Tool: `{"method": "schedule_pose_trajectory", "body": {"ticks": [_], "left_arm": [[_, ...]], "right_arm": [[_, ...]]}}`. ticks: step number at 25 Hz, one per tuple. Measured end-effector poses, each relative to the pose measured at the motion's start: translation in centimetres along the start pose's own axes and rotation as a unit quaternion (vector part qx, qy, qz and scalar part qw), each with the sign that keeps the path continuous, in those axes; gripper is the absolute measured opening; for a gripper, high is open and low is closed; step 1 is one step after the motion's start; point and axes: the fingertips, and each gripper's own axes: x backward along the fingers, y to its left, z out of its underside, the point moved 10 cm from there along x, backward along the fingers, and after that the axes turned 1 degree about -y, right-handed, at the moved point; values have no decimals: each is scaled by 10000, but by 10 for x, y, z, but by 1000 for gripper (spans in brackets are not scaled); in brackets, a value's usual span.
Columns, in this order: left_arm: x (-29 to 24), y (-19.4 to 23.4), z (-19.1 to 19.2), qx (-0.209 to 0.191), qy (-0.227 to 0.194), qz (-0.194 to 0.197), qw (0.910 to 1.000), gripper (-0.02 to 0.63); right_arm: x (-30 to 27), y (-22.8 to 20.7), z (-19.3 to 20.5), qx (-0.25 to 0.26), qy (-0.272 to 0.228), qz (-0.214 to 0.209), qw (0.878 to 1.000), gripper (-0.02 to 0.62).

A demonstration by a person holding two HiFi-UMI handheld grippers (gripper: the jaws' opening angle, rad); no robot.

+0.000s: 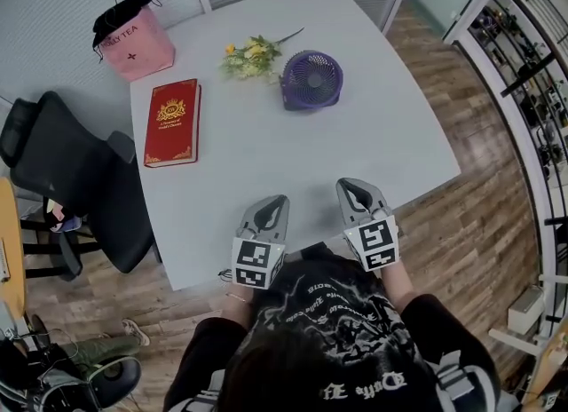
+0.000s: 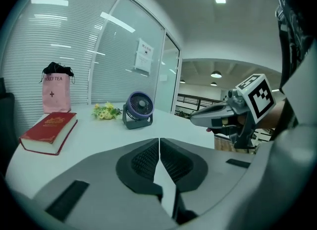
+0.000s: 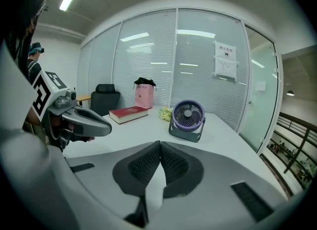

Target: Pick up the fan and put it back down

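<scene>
A small purple fan [image 1: 311, 79] stands upright on the far part of the white table [image 1: 355, 148], beside a bunch of flowers. It also shows in the left gripper view as the fan [image 2: 138, 109] and in the right gripper view as the fan [image 3: 187, 119]. My left gripper [image 1: 272, 209] hovers over the table's near edge, shut with nothing between its pads. My right gripper [image 1: 354, 190] hangs beside it, also shut and empty. Both point toward the fan, well short of it. The right gripper [image 2: 195, 117] appears in the left gripper view, and the left gripper [image 3: 105, 126] in the right gripper view.
A red book [image 1: 172, 122] lies at the table's left. A pink tea bag [image 1: 133, 39] with a black top stands at the far left corner. Yellow flowers [image 1: 251, 58] lie left of the fan. A black office chair [image 1: 67, 175] stands beside the table's left edge.
</scene>
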Motion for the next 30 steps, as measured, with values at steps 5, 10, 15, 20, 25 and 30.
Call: {"method": "schedule_pose_trajectory", "body": {"ticks": [5, 10, 15, 20, 25, 30], "left_arm": [[5, 6, -4, 272, -219, -148, 9993, 20], [7, 11, -5, 440, -321, -244, 9982, 20], [6, 9, -5, 436, -377, -263, 9980, 20], [1, 8, -4, 206, -206, -329, 9990, 20], [-1, 14, -6, 313, -319, -346, 9984, 20], [-1, 14, -7, 363, -342, -350, 9981, 20]], "right_arm": [[2, 6, 0, -21, -138, -87, 9999, 8], [4, 0, 1, -63, -218, 93, 9997, 6], [4, -5, 3, -73, -212, 131, 9997, 6], [2, -7, 3, -39, -206, 108, 9997, 6], [0, -11, 2, -56, -319, 142, 9994, 6], [0, -15, 3, -29, -347, 195, 9992, 6]]}}
